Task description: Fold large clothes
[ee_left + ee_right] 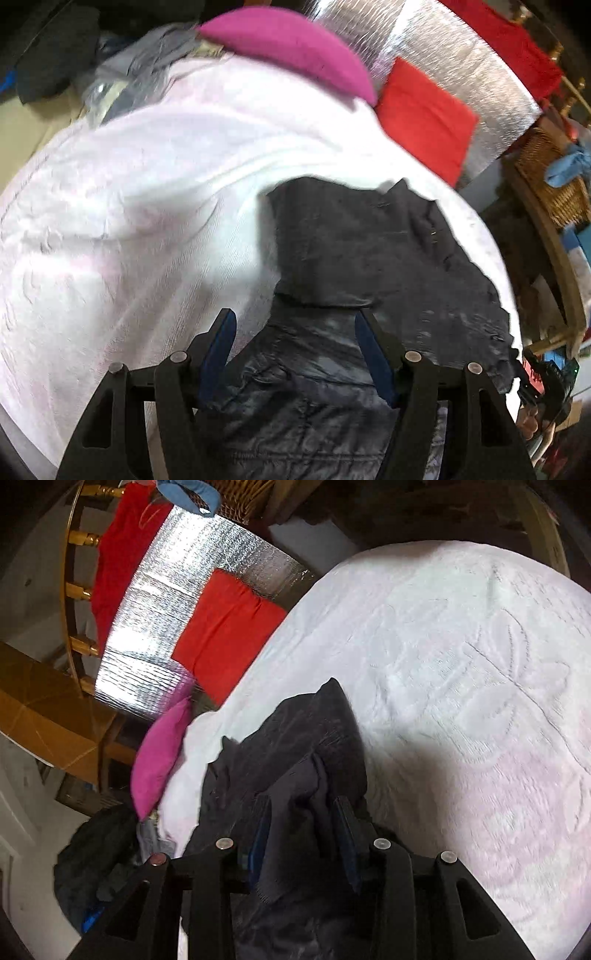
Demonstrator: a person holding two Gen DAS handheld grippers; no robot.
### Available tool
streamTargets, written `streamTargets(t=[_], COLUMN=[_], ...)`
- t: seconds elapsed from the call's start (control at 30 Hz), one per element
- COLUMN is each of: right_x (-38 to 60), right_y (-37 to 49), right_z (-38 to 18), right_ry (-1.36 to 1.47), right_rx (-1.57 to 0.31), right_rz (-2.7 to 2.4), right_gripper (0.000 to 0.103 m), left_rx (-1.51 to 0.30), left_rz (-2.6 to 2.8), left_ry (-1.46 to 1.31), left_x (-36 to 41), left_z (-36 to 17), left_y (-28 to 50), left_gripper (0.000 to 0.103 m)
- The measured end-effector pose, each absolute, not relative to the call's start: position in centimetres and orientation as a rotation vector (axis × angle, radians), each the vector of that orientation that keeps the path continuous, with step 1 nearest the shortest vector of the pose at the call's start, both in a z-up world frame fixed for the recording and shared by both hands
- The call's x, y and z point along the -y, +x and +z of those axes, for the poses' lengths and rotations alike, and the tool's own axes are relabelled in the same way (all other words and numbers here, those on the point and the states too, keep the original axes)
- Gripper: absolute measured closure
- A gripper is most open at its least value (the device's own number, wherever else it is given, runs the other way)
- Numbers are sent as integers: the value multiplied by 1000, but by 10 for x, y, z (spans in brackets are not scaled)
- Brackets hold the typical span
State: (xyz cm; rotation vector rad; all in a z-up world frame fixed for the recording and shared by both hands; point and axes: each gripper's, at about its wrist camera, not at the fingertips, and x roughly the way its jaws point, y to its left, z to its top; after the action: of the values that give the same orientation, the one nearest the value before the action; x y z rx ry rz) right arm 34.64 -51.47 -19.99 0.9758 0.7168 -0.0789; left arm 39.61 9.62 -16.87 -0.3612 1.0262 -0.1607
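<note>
We see our right gripper (304,834) pinching a bunched fold of the dark garment (295,746) at lower centre. Our left gripper (295,354), jaws spread, hovers over its flat part (369,251) stretching toward upper right on the white bedspread (129,206).

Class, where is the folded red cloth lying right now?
In both wrist views the folded red cloth lies on the silver foil mat, beside the white bedspread and near the magenta cushion.

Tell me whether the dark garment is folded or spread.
Partly spread: the dark garment lies on the white bedspread, one end bunched in the right gripper.
</note>
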Motion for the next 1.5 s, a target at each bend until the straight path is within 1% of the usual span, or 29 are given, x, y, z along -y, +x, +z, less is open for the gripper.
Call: streamTargets(t=[0.03,0.1,0.17,0.27,0.3,0.43,0.53,0.7,0.87,0.93,1.0,1.07,1.1,1.13,1.17,1.2,1.27,1.3,1.37,1.43,1.5], right_x=[515,514,512,502,498,499,500,500,511,510,506,499,494,487,480,471,453,444,434,431,432], right_y=[348,352,356,357,357,346,342,348,336,333,331,332,334,334,334,336,341,344,343,339,333], right_z=[-203,-211,-214,-209,-206,-198,-193,-212,-207,-207,-205,-206,-206,-205,-202,-199,-196,-196,-191,-183,-175], right_ry=[964,929,898,818,787,769,754,726,829,829,810,796,795,784,735,660,515,455,382,352,364], right_rx=[-731,-770,-793,-811,-808,-769,-747,-861,-826,-818,-804,-799,-792,-775,-769,-776,-803,-816,-798,-766,-726], right_rz=[-80,-87,-87,-89,-97,-107,-122,-150,-111,-106,-113,-113,-108,-107,-126,-140,-195,-220,-263,-292,-314], right_gripper=[65,65,65,71,74,81,82,82,80,74,71,63,45,38,38,38,50,65,69,76,78], left_rx=[-1045,-1075,-1105,-1107,-1106,-1102,-1114,-1146,-1124,-1103,-1084,-1050,-1048,-1047,-1056,-1065,-1094,-1093,-1083,-1069,-1053], left_rz=[-159,-161,-159,-144,-144,-139,-116,-73,-56,-48,-50,-79,-87,-102,-106,-106,-82,-76,-75,-93,-111], left_ry=[-356,-323,-279,-228,-220,-189,-152,-139,-113,-89,-68,-61,-59,-49,-39,-31,27,54,91,83,55], left_x=[-94,-86,-73,-67,-68,-63,-56,-51,-42,-36,-32,-29,-27,-23,-21,-20,-13,-9,-4,-4,-8], left_z=[-175,-183,-190,-194,-189,-189,-194,-201,-194,-189,-184,-176,-174,-174,-177,-180,-191,-193,-193,-187,-180], left_y=[399,403,405,402,399,397,397,402,401,400,398,395,394,394,395,395,399,401,401,399,393], left_gripper=[38,46,47,47,47,47,47,45,44,44,44,42,38,38,38,38,38,38,38,38,38])
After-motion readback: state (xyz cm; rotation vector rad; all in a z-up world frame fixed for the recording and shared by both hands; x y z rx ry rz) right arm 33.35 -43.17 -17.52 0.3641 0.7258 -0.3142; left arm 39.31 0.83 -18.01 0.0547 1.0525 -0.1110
